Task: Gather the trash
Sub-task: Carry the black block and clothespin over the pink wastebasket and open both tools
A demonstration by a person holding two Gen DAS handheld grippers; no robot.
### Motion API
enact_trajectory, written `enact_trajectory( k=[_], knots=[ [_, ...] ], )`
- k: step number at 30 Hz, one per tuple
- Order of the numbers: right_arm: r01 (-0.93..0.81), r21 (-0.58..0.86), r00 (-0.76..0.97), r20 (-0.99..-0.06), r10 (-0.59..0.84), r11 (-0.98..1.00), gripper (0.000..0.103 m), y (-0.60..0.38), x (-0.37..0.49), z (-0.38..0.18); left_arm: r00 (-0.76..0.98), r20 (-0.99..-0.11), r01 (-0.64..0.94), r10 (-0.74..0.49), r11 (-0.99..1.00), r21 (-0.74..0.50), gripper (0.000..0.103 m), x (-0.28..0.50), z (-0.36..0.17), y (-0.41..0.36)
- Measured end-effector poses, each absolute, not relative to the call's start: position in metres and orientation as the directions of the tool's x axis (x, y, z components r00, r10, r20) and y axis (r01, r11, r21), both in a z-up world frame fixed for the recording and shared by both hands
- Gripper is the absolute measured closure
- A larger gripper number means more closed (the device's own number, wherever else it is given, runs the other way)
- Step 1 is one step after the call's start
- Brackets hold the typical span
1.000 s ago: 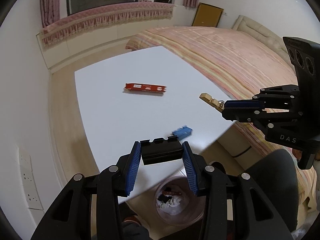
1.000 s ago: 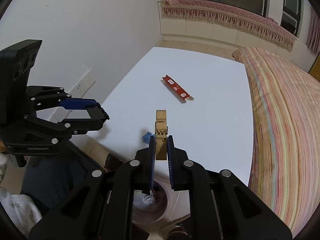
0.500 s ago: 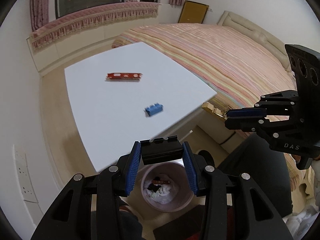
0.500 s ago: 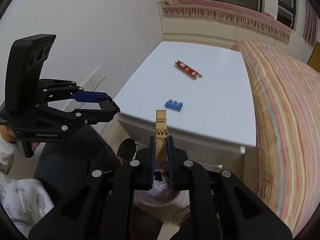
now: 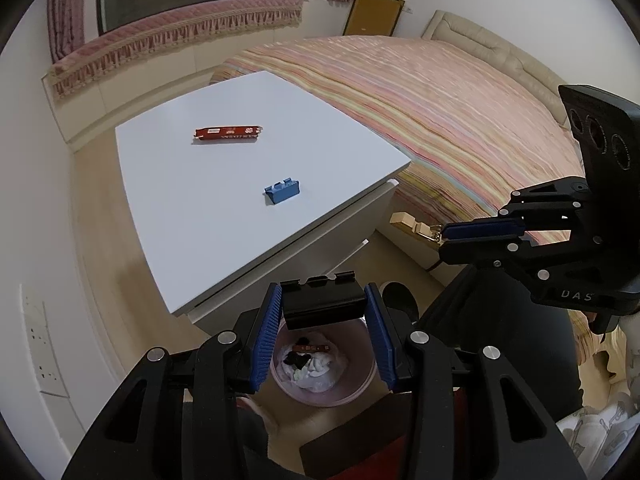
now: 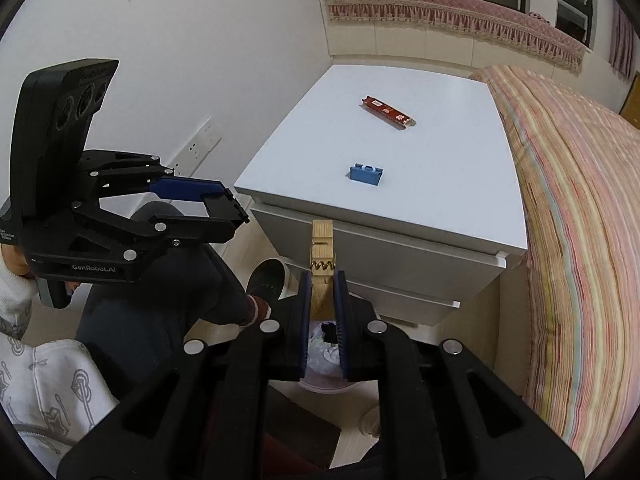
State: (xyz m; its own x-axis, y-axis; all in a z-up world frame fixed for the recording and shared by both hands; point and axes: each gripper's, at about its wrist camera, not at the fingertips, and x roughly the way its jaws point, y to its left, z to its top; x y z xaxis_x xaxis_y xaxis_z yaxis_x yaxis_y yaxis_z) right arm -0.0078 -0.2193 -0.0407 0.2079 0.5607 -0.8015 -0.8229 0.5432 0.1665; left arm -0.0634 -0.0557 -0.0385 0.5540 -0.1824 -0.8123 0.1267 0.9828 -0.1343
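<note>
Both tools are loaded and sit over the floor in front of the white table (image 5: 224,216), so the job looks to be in its middle stretch. The left tool (image 5: 323,334) is clamped on a black binder clip (image 5: 322,298), its blue pads pressed against the clip's two sides, and in the left wrist view the pink bin (image 5: 360,384) lies directly beneath it, at about 6 o'clock from the clip. The right tool (image 6: 322,308) is closed narrowly on a wooden clothespin (image 6: 321,264), which sticks straight out past the pads toward 12 o'clock; in the right wrist view part of the bin shows below the pads, so this tool seems close to a drop as well. The bin already holds some crumpled white and dark scraps and a small red strip, so part of the collecting appears done. Two things remain on the table: a red wrapper (image 5: 228,134) toward the far side, and a blue block (image 5: 282,191) nearer the front edge, at roughly 5 o'clock from the wrapper and well apart from it. My reading is that the clip and the clothespin have yet to be let go into the bin, after which the block and the wrapper would need one more trip.
</note>
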Motion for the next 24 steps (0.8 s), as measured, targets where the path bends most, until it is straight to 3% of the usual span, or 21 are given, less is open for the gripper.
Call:
enact_trajectory(
  k=[7,9,11,14,16,24],
  knots=[
    [-0.831,0.176,0.187,-0.806,0.561,0.528,0.092,-0.219,-0.014,-0.045,0.539,-0.819,0.146,-0.198,0.979,-0.141,0.06,-0.069,-0.04,-0.061],
    [-0.83,0.178,0.181,-0.809,0.558,0.528,0.088,-0.218,-0.014,-0.047,0.532,-0.823,0.147,-0.198,0.979,-0.14,0.046,-0.067,-0.042,-0.061],
    [-0.828,0.169,0.192,-0.81,0.553,0.535,0.04,-0.219,-0.014,-0.048,0.541,-0.819,0.135,-0.193,0.981,-0.142,0.019,-0.068,-0.043,-0.059],
    [-0.813,0.18,0.21,-0.796,0.567,0.554,0.01,-0.223,-0.012,-0.048,0.55,-0.82,0.097,-0.16,0.987,-0.127,0.012,-0.068,-0.043,-0.054],
    [-0.803,0.18,0.216,-0.8,0.559,0.568,0.009,-0.224,-0.01,-0.049,0.557,-0.819,0.066,-0.137,0.99,-0.121,0.008,-0.066,-0.044,-0.049],
    [-0.785,0.179,0.222,-0.813,0.538,0.594,0.007,-0.219,-0.004,-0.055,0.556,-0.826,0.025,-0.099,0.994,-0.103,0.008,-0.061,-0.044,-0.039]
  ],
)
